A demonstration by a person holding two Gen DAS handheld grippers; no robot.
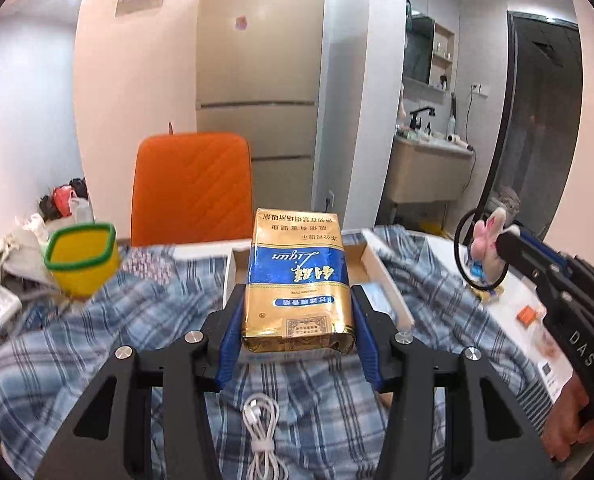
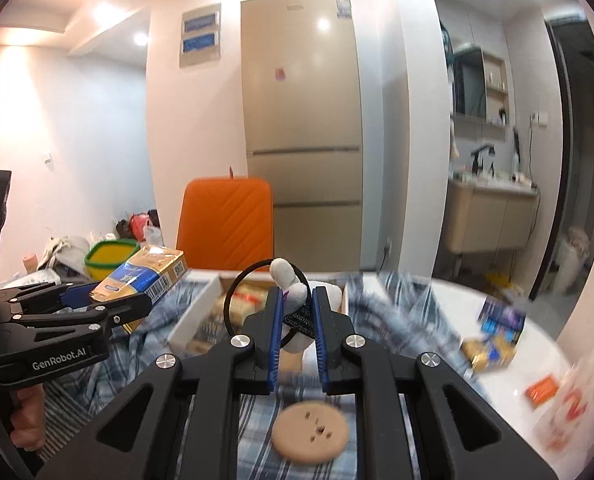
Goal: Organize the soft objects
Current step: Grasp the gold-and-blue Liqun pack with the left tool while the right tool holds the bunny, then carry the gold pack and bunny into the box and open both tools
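1. Left gripper [image 1: 297, 322]: jaws set wide, blue pads pressed on both sides of a gold-and-blue soft pack [image 1: 297, 280]. Pack is held clear of the cloth, printed face up, text upside down in the left wrist view.
2. The same pack [image 2: 145, 276] shows in the right wrist view, tilted, with a barcode on its side, clamped in the left gripper [image 2: 109, 300] near the table's left edge.
3. Right gripper [image 2: 297, 316]: jaws narrow, closed on a small white plush toy [image 2: 289, 284] with a black hair-tie ring [image 2: 233, 300] hanging from it. From the left wrist view the toy [image 1: 483, 240] looks like a pink-eared rabbit, held above the right part of the table.
4. A shallow white-walled box [image 1: 393, 292] sits under the pack on a blue plaid cloth [image 1: 97, 320], towards the table's far edge. Packets lie inside it; contents are blurred.
5. White coiled cable [image 1: 263, 436] lies on the cloth near the table's near edge, below the left gripper.
6. Round tan disc [image 2: 311, 434] with small holes lies on the cloth below the right gripper.
7. Yellow container with green rim [image 1: 83, 258] stands at the table's far left corner.
8. Orange chair back [image 1: 193, 188] stands beyond the far edge.
9. Bare white tabletop [image 2: 497, 392] on the right side carries blurred small packets.
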